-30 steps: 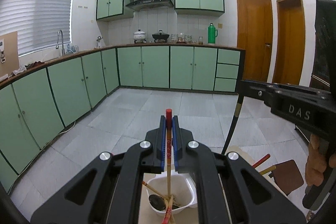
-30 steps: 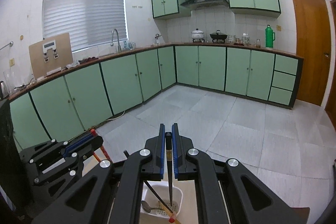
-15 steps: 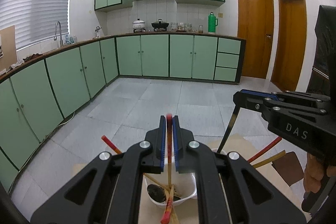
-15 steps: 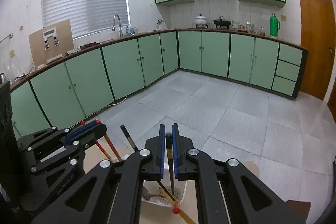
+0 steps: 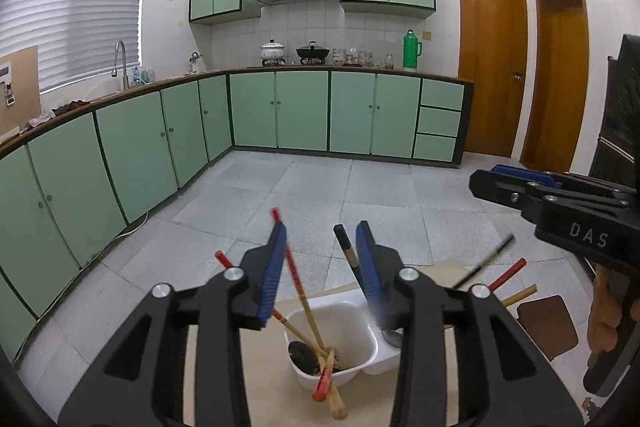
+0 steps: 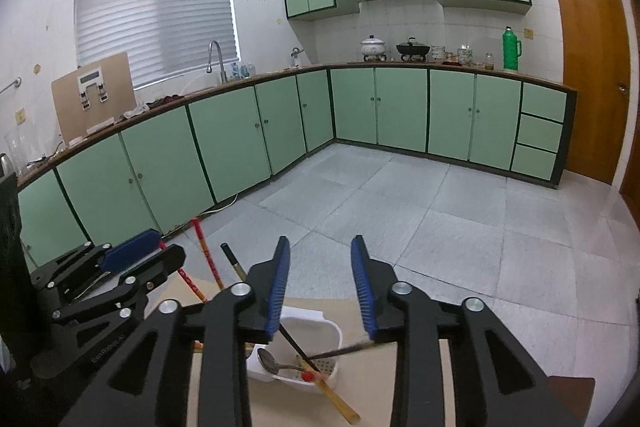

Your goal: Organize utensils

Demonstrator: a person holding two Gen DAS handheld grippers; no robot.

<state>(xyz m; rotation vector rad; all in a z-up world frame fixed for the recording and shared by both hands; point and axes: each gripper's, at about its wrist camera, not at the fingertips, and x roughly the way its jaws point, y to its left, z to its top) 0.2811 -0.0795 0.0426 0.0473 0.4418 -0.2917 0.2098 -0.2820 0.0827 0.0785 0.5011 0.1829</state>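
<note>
A white utensil holder (image 5: 345, 319) stands on the beige tabletop (image 5: 260, 387) just below both grippers. My left gripper (image 5: 321, 231) is opening. A red-tipped wooden chopstick (image 5: 295, 277) leans loose against its left pad, its foot in the holder. Beside it are a dark spoon (image 5: 302, 355) and a black chopstick (image 5: 345, 247). My right gripper (image 6: 320, 247) is opening too, with nothing between its pads. Under it a black chopstick (image 6: 297, 343) tips into the holder (image 6: 316, 319), next to a metal spoon (image 6: 267, 359). Each gripper shows in the other's view: the right gripper (image 5: 552, 195), the left gripper (image 6: 120, 267).
A brown square mat (image 5: 548, 323) lies on the table at the right, below a hand (image 5: 604, 319) on the right gripper's handle. More chopsticks (image 5: 508, 273) stick out of the holder to the right. Beyond the table's edge are grey floor tiles and green cabinets.
Both grippers have opened. The red-tipped chopstick has slipped from the left pads and the black one from the right pads, and both now lean in the holder.
</note>
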